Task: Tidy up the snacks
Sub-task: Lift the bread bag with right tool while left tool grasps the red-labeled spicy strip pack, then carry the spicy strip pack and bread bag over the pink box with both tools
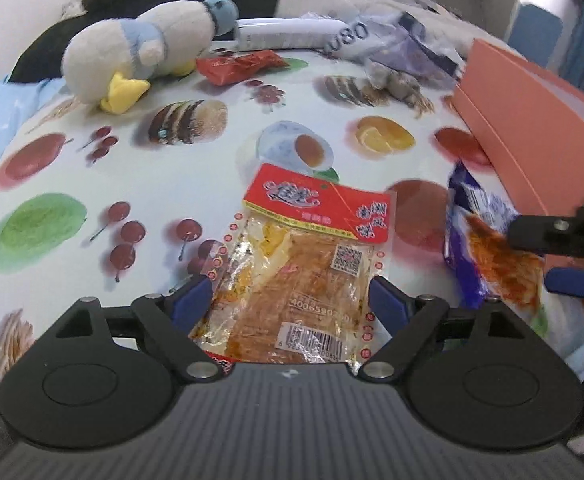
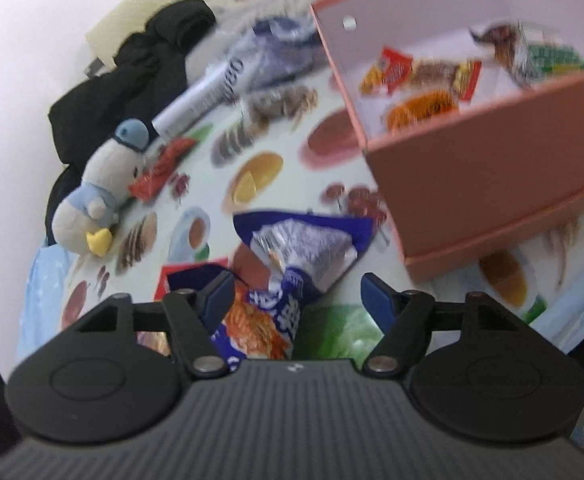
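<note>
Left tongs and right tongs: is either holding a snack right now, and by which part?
Neither. The left tongs stand open astride the red-topped packet, flat on the tablecloth. The right tongs stand open, the purple packet unclamped between them.

A white cloth [image 1: 196, 184] is showing printed fruit and bread; the box [image 2: 480, 176] is showing orange outside, pale inside; one packet [image 1: 304, 264] is wearing red, another [image 2: 292, 256] purple.
</note>
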Demonstrator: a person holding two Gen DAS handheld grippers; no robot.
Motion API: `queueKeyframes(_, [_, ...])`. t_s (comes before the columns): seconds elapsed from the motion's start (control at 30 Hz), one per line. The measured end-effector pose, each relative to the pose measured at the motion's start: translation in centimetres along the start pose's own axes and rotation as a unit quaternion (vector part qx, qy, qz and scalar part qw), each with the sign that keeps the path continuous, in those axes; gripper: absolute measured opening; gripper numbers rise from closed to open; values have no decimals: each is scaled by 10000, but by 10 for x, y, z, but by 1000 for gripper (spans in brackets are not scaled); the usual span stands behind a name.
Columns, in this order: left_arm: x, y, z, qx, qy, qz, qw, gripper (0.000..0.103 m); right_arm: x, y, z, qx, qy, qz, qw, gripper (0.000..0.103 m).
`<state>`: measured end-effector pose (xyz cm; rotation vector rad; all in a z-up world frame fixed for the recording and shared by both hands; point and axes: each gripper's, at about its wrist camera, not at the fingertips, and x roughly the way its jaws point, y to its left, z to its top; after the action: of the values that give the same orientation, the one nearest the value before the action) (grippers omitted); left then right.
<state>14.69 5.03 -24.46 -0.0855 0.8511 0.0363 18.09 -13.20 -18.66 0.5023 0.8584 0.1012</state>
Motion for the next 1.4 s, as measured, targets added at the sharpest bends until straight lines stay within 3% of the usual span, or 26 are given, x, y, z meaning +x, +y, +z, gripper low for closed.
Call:
queueKeyframes(0.13, [2, -5, -4, 211, -20, 95, 9997, 84, 23, 0, -3, 29, 476, 237, 9986, 70])
queueKeyframes(0.33, [1, -7, -6, 210, -54, 126, 9997, 73, 39, 8, 3, -80, 879, 599, 9943, 42])
queueKeyframes(0.53, [-2, -14, -7, 224, -72, 103, 9997, 54, 38, 15, 11, -293, 953, 624, 9931, 31])
queueKeyframes(0.87, [-12, -12, -3, -117, -28, -49, 9999, 30, 1, 21, 18, -1435, 703, 468, 9860, 29])
queueKeyframes(1.1, [-36, -8, 5, -523, -147, -190, 9983, 29, -25, 22, 11, -2009, 583, 367, 9772, 29])
queueKeyframes(1.4, [-102, -19, 27, -765, -499, -436, 9949, 29, -71, 22, 16, -2269, 324, 391, 9726, 29])
